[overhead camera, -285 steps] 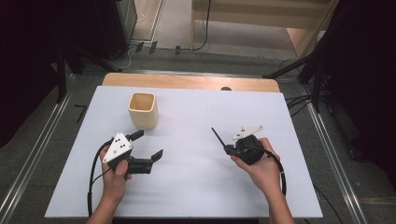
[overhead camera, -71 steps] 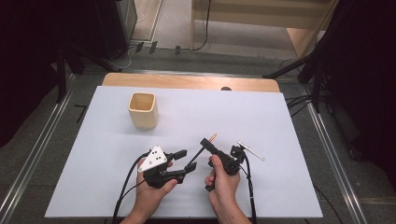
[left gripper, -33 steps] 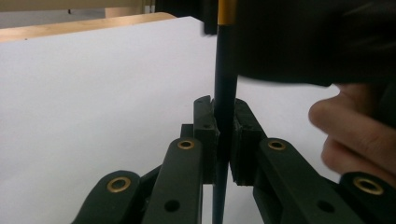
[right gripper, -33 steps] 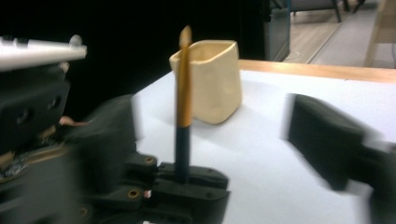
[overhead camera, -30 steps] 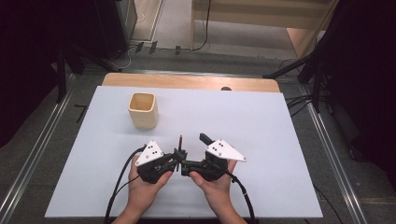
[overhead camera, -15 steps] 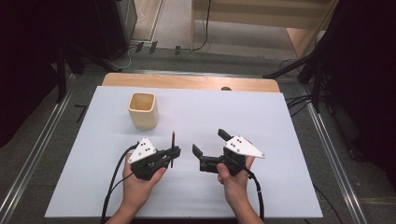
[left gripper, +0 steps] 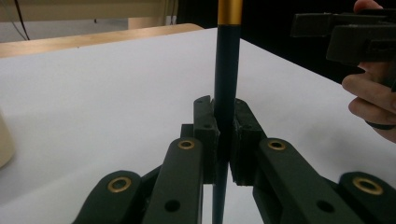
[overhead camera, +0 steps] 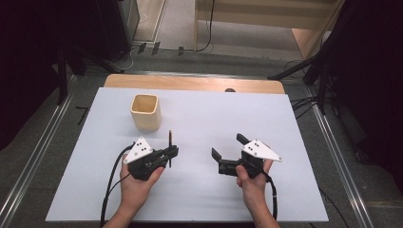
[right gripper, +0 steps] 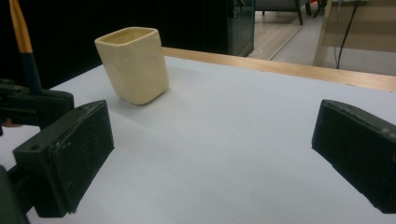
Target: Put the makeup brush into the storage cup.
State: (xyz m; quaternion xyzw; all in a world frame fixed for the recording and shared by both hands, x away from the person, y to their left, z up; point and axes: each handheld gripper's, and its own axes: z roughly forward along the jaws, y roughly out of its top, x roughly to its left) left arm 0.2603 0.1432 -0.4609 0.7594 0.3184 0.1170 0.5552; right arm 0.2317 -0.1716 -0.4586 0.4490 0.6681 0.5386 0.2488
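A dark pen (overhead camera: 170, 145) with a gold band stands upright between the jaws of my left gripper (overhead camera: 172, 154), which is shut on it. Up close, the pen (left gripper: 226, 84) rises through my left gripper (left gripper: 224, 135) and its gold band sits at the top edge. My right gripper (overhead camera: 229, 151) is open at the table's front right, with nothing between its wide-apart pads (right gripper: 70, 154). A cream square cup (overhead camera: 145, 112) stands behind the left gripper; the cup (right gripper: 133, 63) is upright and the pen (right gripper: 21, 42) shows at far left.
The white table top (overhead camera: 199, 118) has a wooden strip (overhead camera: 190, 83) along its far edge. Black cables trail from both grippers toward the front edge. Dark stands and floor rails surround the table.
The pen passed from the right gripper to the left one. The right gripper let go, opened wide and drew away to the right; the left now holds the pen upright.
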